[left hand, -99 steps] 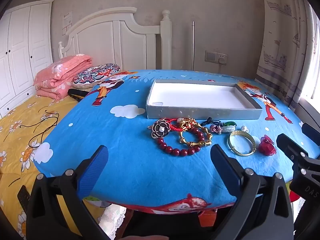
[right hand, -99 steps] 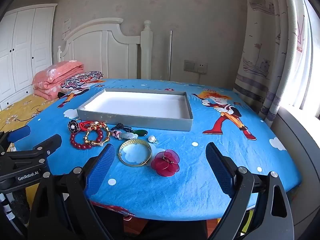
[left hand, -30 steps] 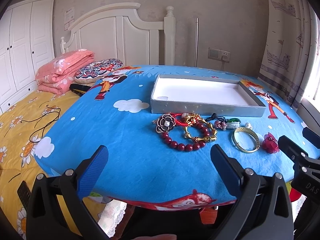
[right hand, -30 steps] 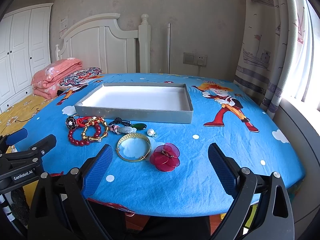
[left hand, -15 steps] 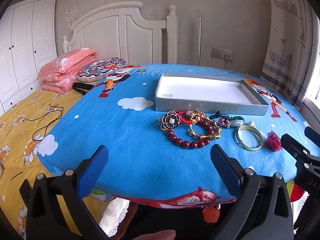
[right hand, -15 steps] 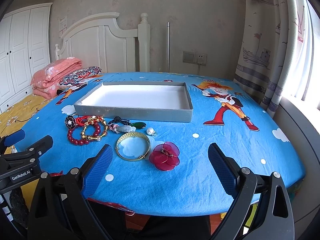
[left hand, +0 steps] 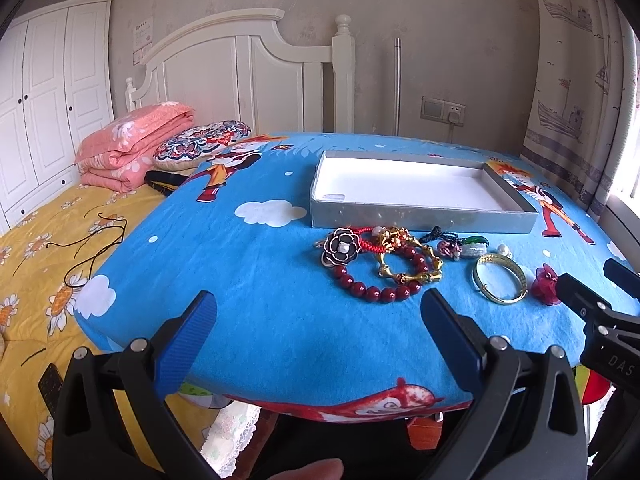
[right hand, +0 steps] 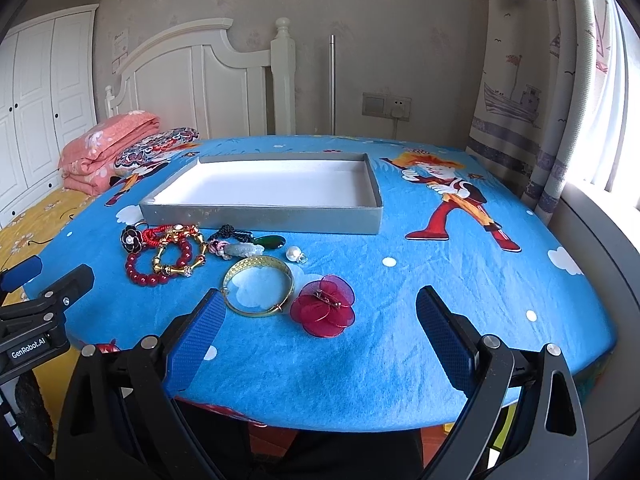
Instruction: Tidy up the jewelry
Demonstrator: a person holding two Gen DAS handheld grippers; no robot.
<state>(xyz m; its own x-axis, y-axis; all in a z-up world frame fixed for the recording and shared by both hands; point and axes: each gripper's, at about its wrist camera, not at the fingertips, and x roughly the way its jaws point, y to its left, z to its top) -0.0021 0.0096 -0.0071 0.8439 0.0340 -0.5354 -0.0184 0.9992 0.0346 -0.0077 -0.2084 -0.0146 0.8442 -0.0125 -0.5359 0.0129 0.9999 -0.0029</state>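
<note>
An empty grey tray (left hand: 420,216) (right hand: 260,217) with a white floor lies on the blue table. In front of it lie a black flower brooch (left hand: 340,246) (right hand: 133,237), a red bead bracelet (left hand: 372,290) (right hand: 146,278), a gold link bracelet (left hand: 408,274) (right hand: 176,268), a green pendant (left hand: 474,242) (right hand: 272,243), a pearl (right hand: 294,255), a gold bangle (left hand: 500,282) (right hand: 258,290) and a red flower clip (left hand: 546,282) (right hand: 324,310). My left gripper (left hand: 318,326) is open near the table's front edge. My right gripper (right hand: 320,322) is open just before the bangle and clip.
A bed with yellow sheet (left hand: 36,248), pink folded quilt (left hand: 132,144) and patterned cushion (left hand: 204,144) stands left of the table. A curtain (right hand: 532,100) and window sill lie at the right. A wall socket (right hand: 386,106) is behind the table.
Both grippers have moved slightly forward toward the table; the jewelry looks a little nearer. Nothing has been picked up and both stay open.
</note>
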